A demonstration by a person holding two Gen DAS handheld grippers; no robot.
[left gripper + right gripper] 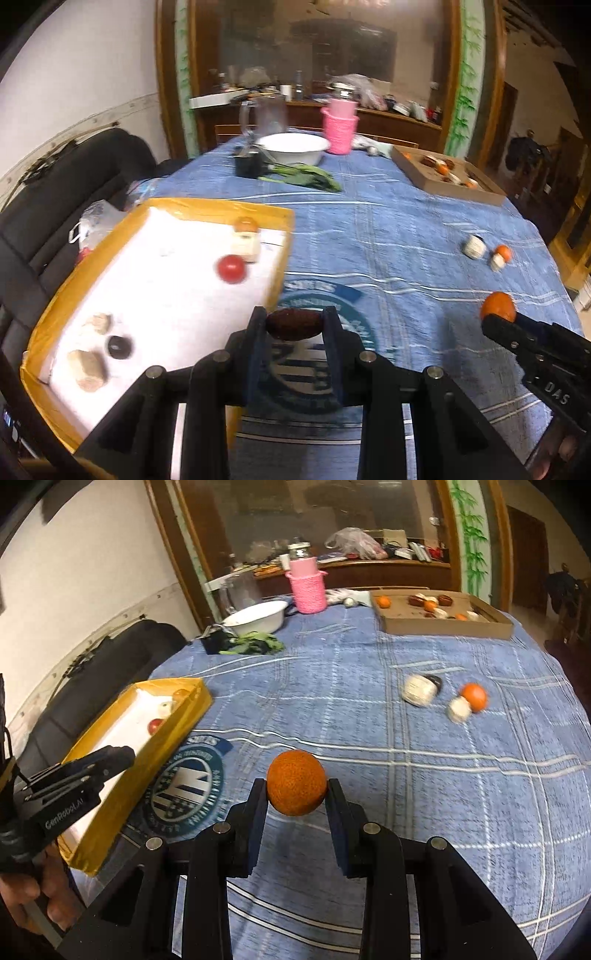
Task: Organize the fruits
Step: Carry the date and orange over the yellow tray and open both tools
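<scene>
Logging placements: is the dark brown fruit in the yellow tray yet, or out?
Out. The dark brown fruit sits clamped in the left gripper, beside the yellow tray over the blue cloth.

Each camera rides on its own hand-held gripper, close above the bench point(406, 240), tilted down and forward toward the mirror at 12 o'clock. The left view has the yellow tray point(92, 254) at 9 o'clock; the right view sits further right. Both share the tray, pink basket point(307, 590) and cardboard box point(443, 624).

White wall point(74, 74), wood-framed glass partition point(314, 48), cluttered sideboard point(388, 118), dim warm light.
</scene>
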